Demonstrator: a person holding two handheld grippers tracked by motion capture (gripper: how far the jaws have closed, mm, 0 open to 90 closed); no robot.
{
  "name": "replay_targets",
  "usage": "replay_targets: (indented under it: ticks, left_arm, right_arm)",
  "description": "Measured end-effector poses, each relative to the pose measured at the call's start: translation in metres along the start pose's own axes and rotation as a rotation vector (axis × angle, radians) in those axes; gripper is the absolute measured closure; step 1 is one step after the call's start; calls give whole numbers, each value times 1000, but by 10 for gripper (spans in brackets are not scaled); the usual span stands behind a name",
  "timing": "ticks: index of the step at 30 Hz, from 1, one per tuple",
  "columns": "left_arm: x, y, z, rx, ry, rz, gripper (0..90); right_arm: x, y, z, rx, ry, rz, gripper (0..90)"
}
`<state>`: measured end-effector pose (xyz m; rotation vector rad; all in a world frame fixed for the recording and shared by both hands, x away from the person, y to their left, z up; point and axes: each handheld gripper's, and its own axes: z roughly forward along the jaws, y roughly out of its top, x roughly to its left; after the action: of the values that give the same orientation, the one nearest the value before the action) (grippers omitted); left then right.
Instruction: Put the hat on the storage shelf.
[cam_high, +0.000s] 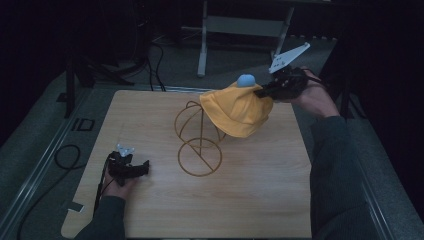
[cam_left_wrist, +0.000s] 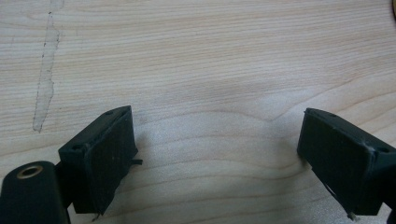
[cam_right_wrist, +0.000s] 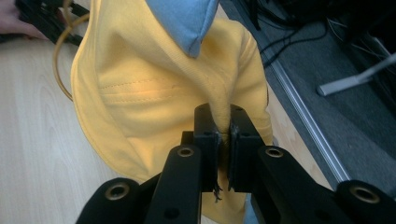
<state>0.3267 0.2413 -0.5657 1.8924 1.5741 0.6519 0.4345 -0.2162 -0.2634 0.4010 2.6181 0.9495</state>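
A yellow cloth hat (cam_high: 241, 111) with a light blue tip (cam_high: 245, 80) hangs in the air above the far right part of the wooden table (cam_high: 260, 200). My right gripper (cam_high: 261, 91) is shut on a fold of its fabric near the top; in the right gripper view the jaws pinch the yellow hat (cam_right_wrist: 140, 93) at my right gripper (cam_right_wrist: 225, 140). A gold wire stand (cam_high: 199, 142) rises beside and under the hat at the table's middle. My left gripper (cam_high: 142, 167) rests on the table at the near left, open, with bare wood between the fingers (cam_left_wrist: 107, 158).
A black cable (cam_high: 65, 157) loops off the table's left edge. A grey metal frame leg (cam_high: 202, 45) stands on the floor beyond the table. The wire stand's ring base (cam_high: 200, 159) lies on the wood between the two hands.
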Motion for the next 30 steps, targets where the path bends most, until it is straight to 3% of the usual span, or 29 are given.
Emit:
replay_targets:
  ticks: [6, 12, 21, 30]
  left_arm:
    - [0, 0, 0, -1, 1, 0, 114]
    - [0, 0, 0, 2, -1, 1, 114]
    - [0, 0, 0, 1, -1, 2, 114]
    - [0, 0, 0, -2, 0, -1, 114]
  right_arm:
    - [5, 13, 4, -2, 1, -24, 846]
    - [12, 32, 21, -2, 16, -28, 845]
    - [33, 68, 52, 12, 64, -82, 839]
    - [55, 97, 70, 9, 93, -145, 828]
